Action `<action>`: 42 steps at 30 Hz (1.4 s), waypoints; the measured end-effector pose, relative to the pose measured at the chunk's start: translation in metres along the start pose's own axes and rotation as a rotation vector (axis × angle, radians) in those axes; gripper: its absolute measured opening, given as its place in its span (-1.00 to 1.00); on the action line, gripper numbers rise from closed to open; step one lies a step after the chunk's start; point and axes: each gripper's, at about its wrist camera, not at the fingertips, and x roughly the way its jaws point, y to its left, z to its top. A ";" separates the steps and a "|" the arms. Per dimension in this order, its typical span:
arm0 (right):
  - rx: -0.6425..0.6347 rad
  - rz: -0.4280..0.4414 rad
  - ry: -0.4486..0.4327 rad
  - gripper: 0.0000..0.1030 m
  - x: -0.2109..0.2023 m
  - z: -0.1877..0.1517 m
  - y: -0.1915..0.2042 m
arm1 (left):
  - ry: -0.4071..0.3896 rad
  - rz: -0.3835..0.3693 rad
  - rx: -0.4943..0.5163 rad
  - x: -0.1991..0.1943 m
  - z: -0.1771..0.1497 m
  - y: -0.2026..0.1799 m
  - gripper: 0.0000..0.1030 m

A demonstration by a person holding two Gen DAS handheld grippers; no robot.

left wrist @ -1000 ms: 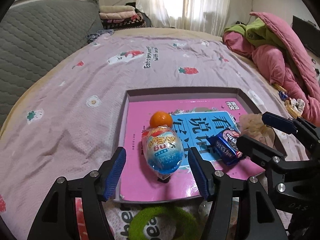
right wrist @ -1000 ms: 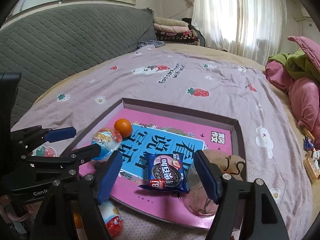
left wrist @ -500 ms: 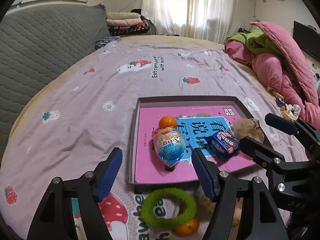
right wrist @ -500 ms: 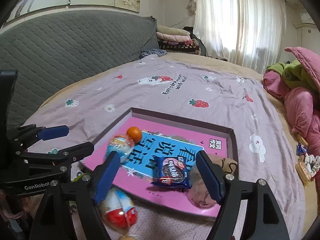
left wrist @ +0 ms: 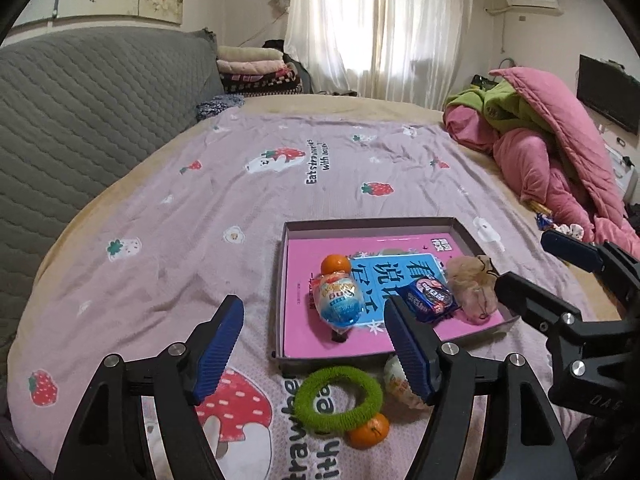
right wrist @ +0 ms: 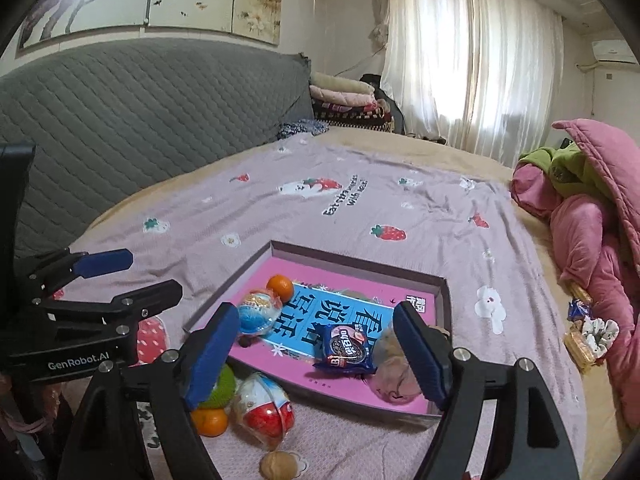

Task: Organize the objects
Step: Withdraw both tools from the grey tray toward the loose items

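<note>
A shallow box tray (left wrist: 280,280) on the bed holds a pink book, a blue toy egg (left wrist: 340,300), an orange (left wrist: 335,264), a cookie pack (left wrist: 430,300) and a beige fluffy pouch (left wrist: 472,292). In front of the tray lie a green hair ring (left wrist: 340,398), a second orange (left wrist: 368,432), a red toy egg (right wrist: 266,408) and a walnut (right wrist: 280,466). My left gripper (left wrist: 312,320) hangs open above the tray's near left corner, holding nothing. My right gripper (right wrist: 316,320) hovers over the tray's near edge; its jaws are opening with nothing between them.
A heap of pink and green quilts (left wrist: 560,152) fills the bed's right side. The grey padded headboard (left wrist: 80,120) runs along the left. Small snack packets (right wrist: 584,332) lie at the right edge. The lilac strawberry sheet (left wrist: 280,184) stretches beyond the tray.
Both grippers have risen and drawn back from the tray, and both jaws stand wider. The green ring, second orange, red egg and walnut have come into view.
</note>
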 end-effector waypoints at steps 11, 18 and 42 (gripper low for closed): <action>-0.017 -0.022 -0.047 0.58 -0.038 0.006 0.013 | -0.034 -0.010 -0.001 -0.034 -0.008 0.003 0.44; -0.026 -0.028 -0.062 0.59 -0.053 0.008 0.019 | -0.052 -0.002 -0.003 -0.051 -0.012 0.006 0.44; -0.065 -0.049 -0.090 0.60 -0.099 0.001 0.038 | -0.075 -0.005 0.016 -0.094 -0.030 0.006 0.44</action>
